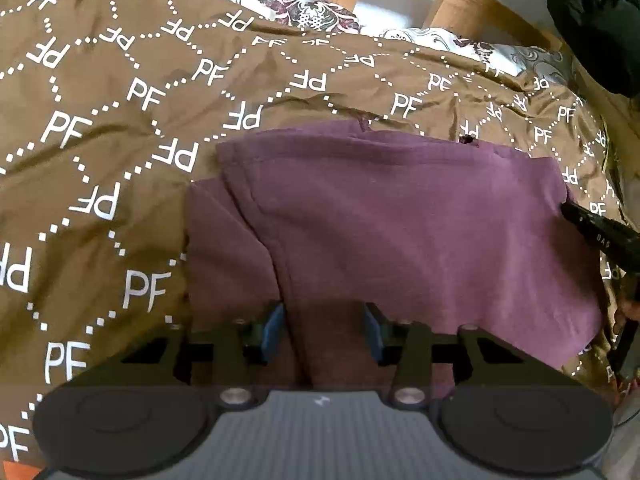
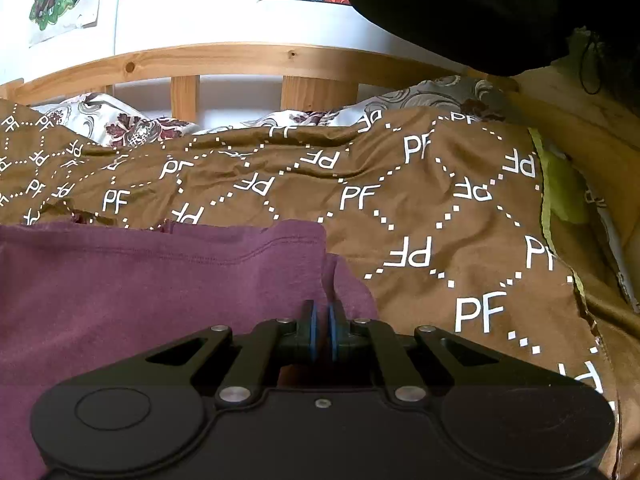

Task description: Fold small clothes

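Observation:
A small maroon garment (image 1: 400, 224) lies partly folded on a brown bedspread (image 1: 100, 140) printed with white PF letters. My left gripper (image 1: 324, 328) is open, its blue pads apart, with the garment's near edge and a sleeve fold between and under them. My right gripper (image 2: 322, 332) has its blue pads nearly together at the right edge of the garment (image 2: 140, 292), seemingly pinching the cloth. The right gripper's black finger also shows at the garment's right edge in the left wrist view (image 1: 596, 232).
A wooden headboard (image 2: 240, 60) runs along the far side, with floral pillows (image 2: 120, 124) in front of it. A dark bulky object (image 2: 460, 4) hangs at the upper right. A green cloth strip (image 2: 560, 188) edges the bedspread on the right.

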`<act>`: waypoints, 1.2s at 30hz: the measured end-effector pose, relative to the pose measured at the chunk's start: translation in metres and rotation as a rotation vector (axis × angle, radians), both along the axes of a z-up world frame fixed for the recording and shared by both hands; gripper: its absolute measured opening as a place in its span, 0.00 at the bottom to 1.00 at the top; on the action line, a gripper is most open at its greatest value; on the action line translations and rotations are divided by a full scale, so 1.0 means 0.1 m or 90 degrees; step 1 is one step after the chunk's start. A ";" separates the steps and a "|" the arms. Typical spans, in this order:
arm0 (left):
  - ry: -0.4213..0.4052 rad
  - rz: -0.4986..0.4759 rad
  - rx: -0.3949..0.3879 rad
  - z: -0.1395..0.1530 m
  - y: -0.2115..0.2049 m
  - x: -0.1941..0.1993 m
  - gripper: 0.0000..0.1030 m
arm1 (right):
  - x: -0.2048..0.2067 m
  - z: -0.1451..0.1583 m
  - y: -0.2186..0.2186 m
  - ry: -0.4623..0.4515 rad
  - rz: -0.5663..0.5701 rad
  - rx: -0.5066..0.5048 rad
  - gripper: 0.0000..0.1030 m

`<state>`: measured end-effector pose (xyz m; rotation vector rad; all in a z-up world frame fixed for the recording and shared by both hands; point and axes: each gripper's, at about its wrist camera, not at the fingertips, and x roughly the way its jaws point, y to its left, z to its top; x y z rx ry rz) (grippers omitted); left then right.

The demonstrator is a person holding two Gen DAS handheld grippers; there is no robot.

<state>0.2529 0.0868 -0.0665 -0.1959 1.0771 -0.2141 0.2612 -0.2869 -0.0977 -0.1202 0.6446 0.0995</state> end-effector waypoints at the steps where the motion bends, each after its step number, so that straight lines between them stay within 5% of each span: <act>1: 0.000 0.002 0.000 0.00 0.00 0.00 0.10 | 0.00 0.00 0.00 0.001 0.000 0.000 0.06; 4: -0.004 0.011 0.013 0.00 0.00 -0.02 0.04 | 0.00 -0.01 0.01 0.004 0.006 -0.003 0.08; 10: -0.091 0.065 0.047 0.25 0.07 -0.31 0.03 | -0.04 -0.01 0.06 -0.004 0.033 -0.005 0.15; 21: -0.063 0.081 0.118 0.12 0.03 -0.36 0.04 | -0.08 -0.03 0.06 0.006 0.029 -0.032 0.14; 24: -0.062 0.072 0.111 0.09 0.02 -0.35 0.05 | -0.10 -0.02 0.06 0.005 0.036 -0.031 0.26; 27: -0.068 0.072 0.102 0.13 0.03 -0.38 0.16 | -0.16 0.01 0.09 0.001 0.048 -0.035 0.45; 30: -0.079 0.081 0.108 0.19 0.05 -0.42 0.52 | -0.24 0.06 0.14 -0.015 0.061 -0.052 0.56; 32: -0.093 0.087 0.108 0.24 0.07 -0.47 0.57 | -0.31 0.10 0.16 -0.023 0.066 -0.050 0.62; 36: -0.115 0.106 0.106 0.35 0.12 -0.60 0.83 | -0.48 0.20 0.18 -0.042 0.069 -0.032 0.77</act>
